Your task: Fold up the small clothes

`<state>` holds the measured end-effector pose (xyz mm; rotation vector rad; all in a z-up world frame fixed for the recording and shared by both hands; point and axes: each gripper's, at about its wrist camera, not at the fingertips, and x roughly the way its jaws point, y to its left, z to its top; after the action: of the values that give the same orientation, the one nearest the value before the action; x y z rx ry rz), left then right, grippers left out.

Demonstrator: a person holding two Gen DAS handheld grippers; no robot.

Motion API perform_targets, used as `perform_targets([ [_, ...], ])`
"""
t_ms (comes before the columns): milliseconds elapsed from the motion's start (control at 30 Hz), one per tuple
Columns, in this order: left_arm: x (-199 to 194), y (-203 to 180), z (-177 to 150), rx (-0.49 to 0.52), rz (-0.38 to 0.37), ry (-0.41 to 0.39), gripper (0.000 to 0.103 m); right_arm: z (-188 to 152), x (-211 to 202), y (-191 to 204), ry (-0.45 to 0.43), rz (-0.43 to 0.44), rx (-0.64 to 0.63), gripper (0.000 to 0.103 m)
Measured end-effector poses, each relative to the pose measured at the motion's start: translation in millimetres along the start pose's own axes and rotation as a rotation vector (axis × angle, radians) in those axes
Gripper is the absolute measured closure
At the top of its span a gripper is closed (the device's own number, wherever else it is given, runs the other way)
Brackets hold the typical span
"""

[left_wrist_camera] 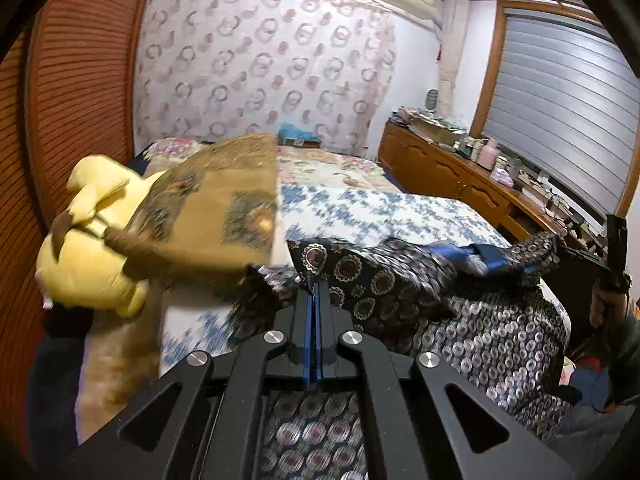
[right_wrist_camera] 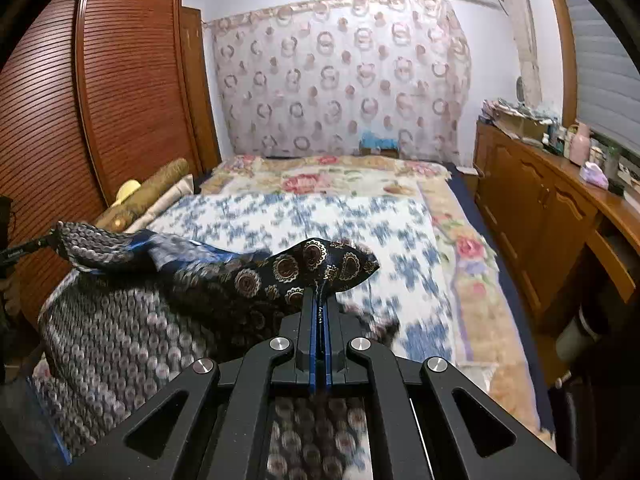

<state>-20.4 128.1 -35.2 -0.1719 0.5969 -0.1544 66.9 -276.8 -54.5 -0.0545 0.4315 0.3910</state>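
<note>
The fingers of my left gripper (left_wrist_camera: 316,292) are pressed together on an edge of the dark patterned cloth (left_wrist_camera: 380,280), and the fingers of my right gripper (right_wrist_camera: 318,300) are pressed together on another edge of the same cloth, with almost no gap between them. In the left view I see the right gripper far at the right, also holding the cloth. The cloth hangs between my two grippers, lifted above the bed (right_wrist_camera: 280,220). Its top edge is stretched from one grip to the other and the rest falls down under both grippers. The inner side shows a grey ring pattern and a blue border.

I judge that the folding is at an early step: the cloth is held up and spread, but no fold is visible yet. It is left to lay it down, fold it and smooth it.

The bed has a white and blue flowered cover, and a blanket with roses behind. On the left lie a yellow plush toy (left_wrist_camera: 92,248) and a brown pillow (left_wrist_camera: 216,208), beside a wooden wardrobe (right_wrist_camera: 120,80). A curtain with rings (right_wrist_camera: 340,76) hangs behind, and a wooden cabinet (right_wrist_camera: 532,196) with many small things stands at the right under the window.
</note>
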Motion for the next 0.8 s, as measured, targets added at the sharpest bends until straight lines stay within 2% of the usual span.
perform_targets([
  [133, -15.4, 12.3, -18.1, -0.028, 0.03, 0.011, 0.101, -16.9, -19.1, -0.4, 0.057, -0.01, -0.021, 0.101],
  [367, -31.6, 30.5, -36.8, -0.073, 0.064, 0.029, 0.101, -12.1, -48.5, 3.2, 0.104, 0.004, -0.01, 0.101],
  [467, -27.0, 37.2, -42.6, -0.058, 0.101, 0.055, 0.101, -16.7, -47.8, 4.1, 0.147, -0.003, -0.024, 0.101],
  [567, -22.0, 45.5, -45.9, -0.073, 0.089, 0.073, 0.099, -22.8, -43.0, 3.6, 0.19, -0.009, -0.028, 0.101],
  [633, -22.0, 46.6, -41.9, -0.071, 0.101, 0.06, 0.084, -22.2, -35.6, 6.2, 0.195, -0.026, -0.057, 0.101],
  [700, -24.2, 45.7, -35.5, -0.061, 0.102, 0.041, 0.074, -14.1, -34.4, 7.5, 0.193, -0.028, -0.068, 0.101],
  [733, -25.7, 45.3, -31.6, -0.053, 0.101, 0.031, 0.065, -7.0, -36.1, 8.6, 0.179, -0.024, -0.076, 0.097],
  [800, -29.2, 43.7, -22.8, -0.036, 0.102, 0.007, 0.062, 5.1, -39.3, 11.7, 0.151, -0.024, -0.091, 0.093],
])
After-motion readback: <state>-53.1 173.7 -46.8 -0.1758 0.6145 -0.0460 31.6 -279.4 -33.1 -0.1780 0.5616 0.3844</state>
